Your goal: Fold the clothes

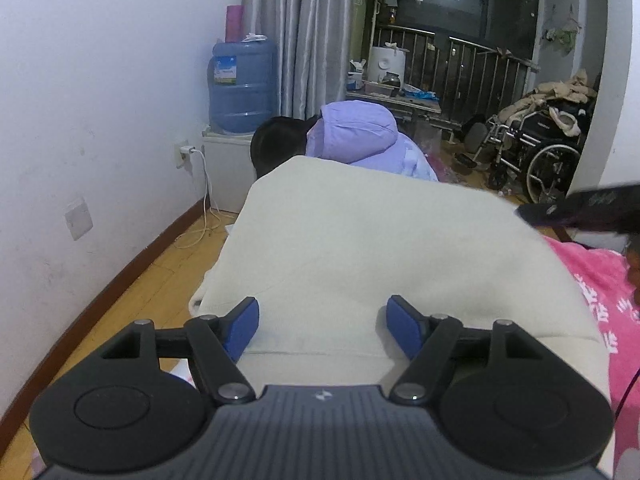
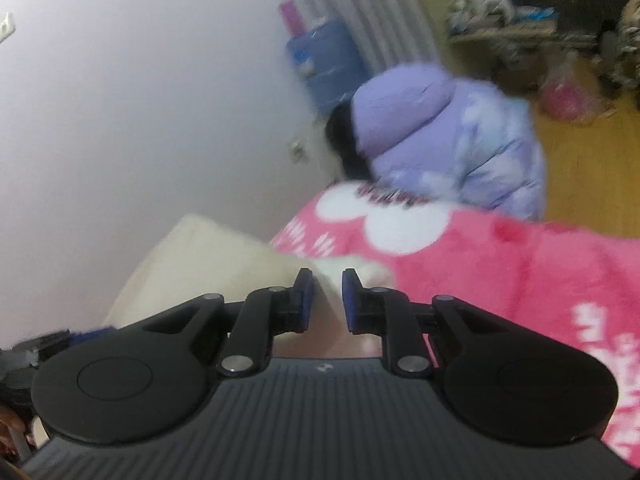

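Note:
A cream garment (image 1: 360, 248) lies folded flat on a pink printed blanket (image 1: 600, 292). My left gripper (image 1: 323, 328) is open, hovering over the garment's near edge, with its blue pads (image 1: 242, 330) spread wide and nothing between them. The right gripper (image 1: 588, 208) shows as a blurred dark shape at the garment's far right edge. In the right wrist view the right gripper (image 2: 328, 300) has its pads nearly together. A ridge of the cream garment (image 2: 208, 264) runs into the narrow gap. The view is motion-blurred.
A person in a lilac hooded jacket (image 1: 356, 132) crouches just beyond the garment. A blue water jug (image 1: 242, 84) stands on a white cabinet by the left wall, with a charger cable trailing below. A wheelchair (image 1: 536, 152) piled with clothes stands at the back right on the wooden floor (image 1: 152, 288).

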The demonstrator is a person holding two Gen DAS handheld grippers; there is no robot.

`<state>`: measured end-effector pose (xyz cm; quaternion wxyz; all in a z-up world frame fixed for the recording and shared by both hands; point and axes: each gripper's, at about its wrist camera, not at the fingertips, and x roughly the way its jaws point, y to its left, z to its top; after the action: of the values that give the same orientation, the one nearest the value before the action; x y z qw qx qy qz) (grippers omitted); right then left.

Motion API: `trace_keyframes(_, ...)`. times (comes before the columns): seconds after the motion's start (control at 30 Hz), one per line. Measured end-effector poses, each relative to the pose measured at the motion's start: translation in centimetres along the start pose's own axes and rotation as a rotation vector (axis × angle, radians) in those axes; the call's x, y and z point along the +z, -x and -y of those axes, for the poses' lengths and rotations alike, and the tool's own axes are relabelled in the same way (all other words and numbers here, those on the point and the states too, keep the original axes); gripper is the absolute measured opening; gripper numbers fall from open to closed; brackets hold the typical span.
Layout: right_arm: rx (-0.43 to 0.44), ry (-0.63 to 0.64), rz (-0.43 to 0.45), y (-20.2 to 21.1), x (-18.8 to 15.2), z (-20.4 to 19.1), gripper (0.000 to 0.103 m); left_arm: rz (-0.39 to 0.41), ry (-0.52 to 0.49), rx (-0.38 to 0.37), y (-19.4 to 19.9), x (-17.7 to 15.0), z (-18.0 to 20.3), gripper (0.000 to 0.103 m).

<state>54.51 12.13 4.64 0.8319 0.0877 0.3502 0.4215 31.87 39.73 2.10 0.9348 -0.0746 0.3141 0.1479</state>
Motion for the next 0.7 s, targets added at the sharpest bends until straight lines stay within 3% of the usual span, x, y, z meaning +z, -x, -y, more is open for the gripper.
trace_keyframes(0.13,0.042,0.022,0.057,4.7,-0.9,-0.8,0.016,0.007,0.016,-0.012,-0.1,-0.2,-0.4,0.072)
trace_keyframes(0.2,0.071,0.080,0.040,4.9,-2.3,-2.1,0.016,0.011,0.019,-0.012,-0.1,-0.3,-0.4,0.072)
trace_keyframes(0.3,0.031,0.144,-0.073,1.4,-4.9,-3.1,0.016,0.012,0.011,-0.013,-0.1,-0.3,-0.3,0.073)
trace_keyframes(0.43,0.014,0.020,-0.188,-0.2,-6.9,-1.4,0.014,0.013,-0.022,-0.010,0.5,0.1,-0.4,0.073)
trace_keyframes(0.57,0.028,0.060,-0.094,5.0,-7.0,-3.1,0.016,0.039,-0.044,-0.041,3.2,0.0,-0.3,0.072)
trace_keyframes(0.7,0.129,0.077,-0.020,9.1,-7.5,-6.6,0.016,0.055,-0.082,-0.111,6.0,-1.1,0.6,0.072)
